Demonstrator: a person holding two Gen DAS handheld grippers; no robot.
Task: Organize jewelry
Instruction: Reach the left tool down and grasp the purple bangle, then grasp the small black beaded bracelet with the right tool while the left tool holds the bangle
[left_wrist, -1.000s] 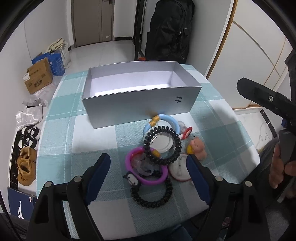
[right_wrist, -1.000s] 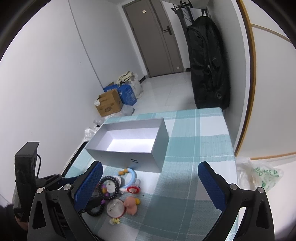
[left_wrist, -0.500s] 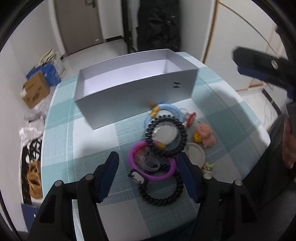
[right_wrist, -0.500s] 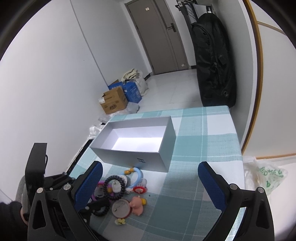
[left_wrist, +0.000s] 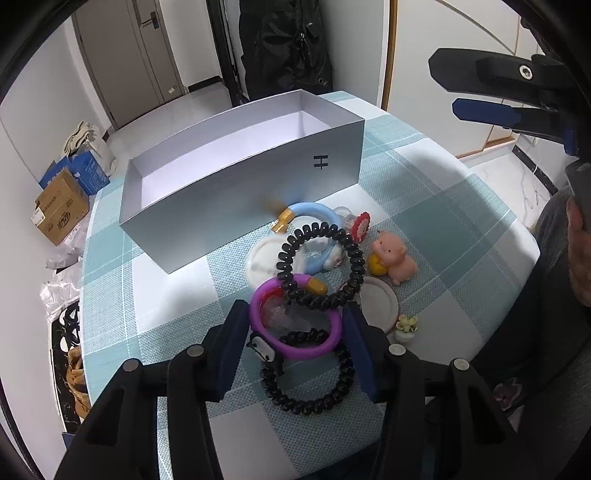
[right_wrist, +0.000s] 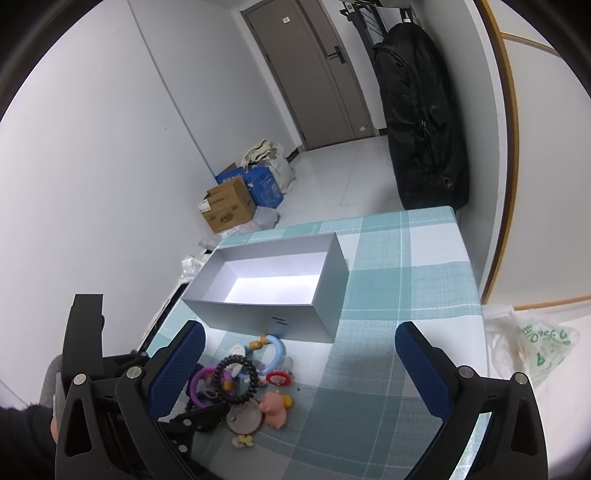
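- My left gripper (left_wrist: 295, 345) is low over the heap, its blue-padded jaws partly closed and straddling the purple plastic bangle (left_wrist: 295, 325). The pads look to be at the bangle's sides, but I can't tell if they actually grip it yet.
- I straddle the bangle across its width because the ring gives two firm outer faces to pinch.
- A black spiral hair tie (left_wrist: 317, 266) leans over the bangle's far edge, and a second black spiral tie (left_wrist: 306, 373) lies under its near edge. My guess is either could snag when I lift.
- Behind them sits a pale blue ring with gold ends (left_wrist: 314, 229), touching the open grey cardboard box (left_wrist: 240, 206), which is where all this should go.
- A pink rubber pig (left_wrist: 393, 256) and a round flat white disc (left_wrist: 378, 302) lie just right of the tangle on the teal checked tablecloth (left_wrist: 443, 240).
- My right gripper (right_wrist: 295, 363) hangs higher and off to the side, jaws spread wide, holding nothing, out of the left one's way.
- The box is empty, so sorting has barely begun.
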